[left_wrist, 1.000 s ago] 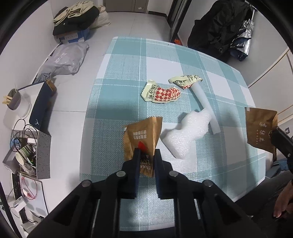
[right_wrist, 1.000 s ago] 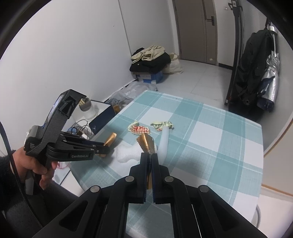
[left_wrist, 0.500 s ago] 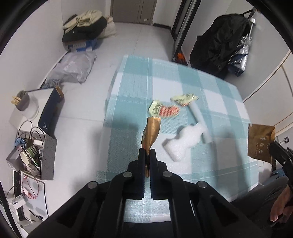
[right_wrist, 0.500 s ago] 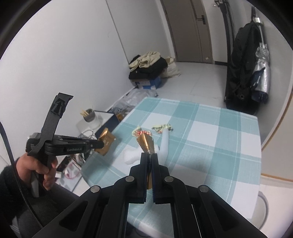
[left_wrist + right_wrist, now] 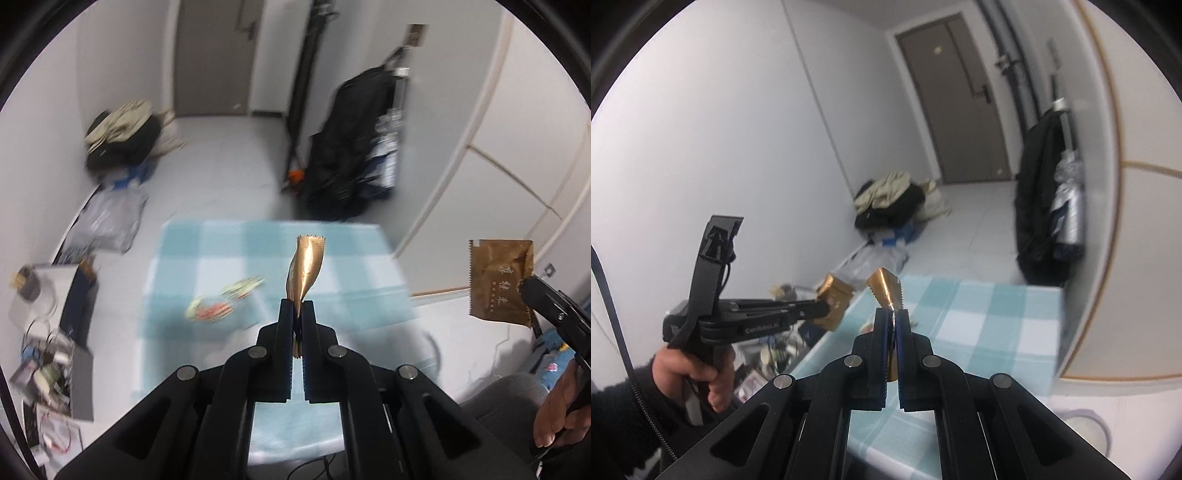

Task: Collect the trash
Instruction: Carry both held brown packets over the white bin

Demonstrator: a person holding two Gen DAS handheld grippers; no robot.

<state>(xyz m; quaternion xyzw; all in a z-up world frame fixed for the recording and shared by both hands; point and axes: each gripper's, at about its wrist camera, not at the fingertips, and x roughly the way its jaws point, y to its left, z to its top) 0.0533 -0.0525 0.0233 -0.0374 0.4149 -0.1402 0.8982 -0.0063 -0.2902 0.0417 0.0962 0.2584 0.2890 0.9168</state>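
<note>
I had the left gripper [image 5: 298,308] clenched on a gold wrapper [image 5: 304,267], its jaws pinched tight on the lower edge so the foil stood up twisted above them, clear of the desk [image 5: 236,266]. From that wrist view the wrapper hung in the air over the checked teal-and-white cloth, not touching it.

My right gripper [image 5: 893,317] was likewise clenched, grasping a second brown-gold packet [image 5: 886,290] whose serrated top fanned out just past the jaws. In the left wrist view that same packet [image 5: 498,282] showed flat-on at the right edge, held out beyond the desk's side with dark printing on its face, and the right hand [image 5: 561,410] showed low in the corner.

In the right wrist view I could see the left hand [image 5: 698,373] in a dark sleeve around the handle, and the left gripper reaching sideways with its wrapper [image 5: 834,301] near the desk's left edge.

On the desk, two crumpled printed wrappers [image 5: 221,301] lay blurred, close together on the left half of the cloth. Anything nearer was hidden behind my own jaws.

Beyond the desk, a pile of clothes [image 5: 122,134] sat on the floor against the wall, and a black coat [image 5: 347,147] hung by the door.
</note>
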